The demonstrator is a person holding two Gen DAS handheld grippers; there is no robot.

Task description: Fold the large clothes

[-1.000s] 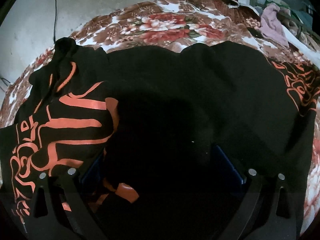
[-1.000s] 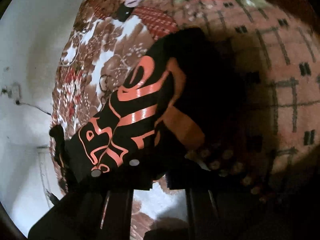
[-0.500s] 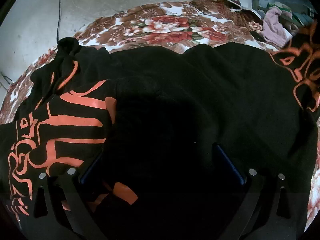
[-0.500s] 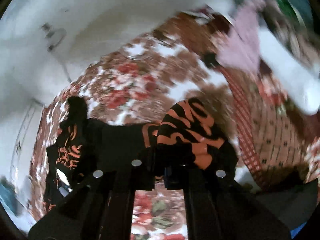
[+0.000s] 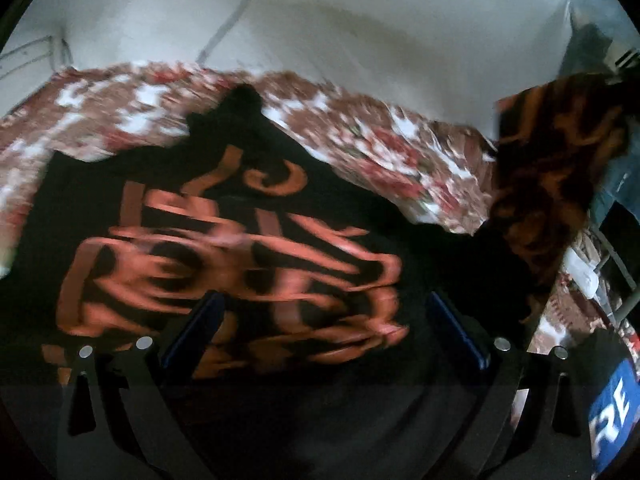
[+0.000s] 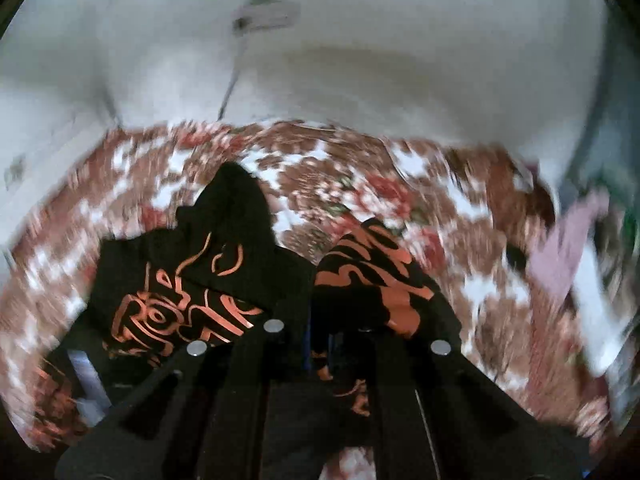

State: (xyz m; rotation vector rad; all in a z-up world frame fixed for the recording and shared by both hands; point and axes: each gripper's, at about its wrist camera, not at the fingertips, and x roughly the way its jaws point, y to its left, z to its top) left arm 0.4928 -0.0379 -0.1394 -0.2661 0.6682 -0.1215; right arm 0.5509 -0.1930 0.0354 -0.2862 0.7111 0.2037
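Your right gripper [image 6: 320, 344] is nearest to the work: its 2 fingers are pressed together on a bunched fold of the black garment [image 6: 188, 300], the piece with the orange lettering. The pinched part, a sleeve or a corner as far as the blur allows, rises just ahead of the fingertips and drapes to the right of them. The rest of the garment lies lower and to the left, spread on the floral bedspread [image 6: 340, 188].

Your left gripper [image 5: 322, 332] has its 2 fingers spread wide, with black cloth and orange print lying across the gap between them; whether the pads press on anything, you cannot tell from this view. From here the garment's body [image 5: 224, 248] stretches away from the fingers toward the wall, its long axis running near to far and ending in a dark point on the floral bedspread [image 5: 360, 136]. The lifted piece hangs at the right edge, above the bed, so the fold likely travels from right to left, over the body.
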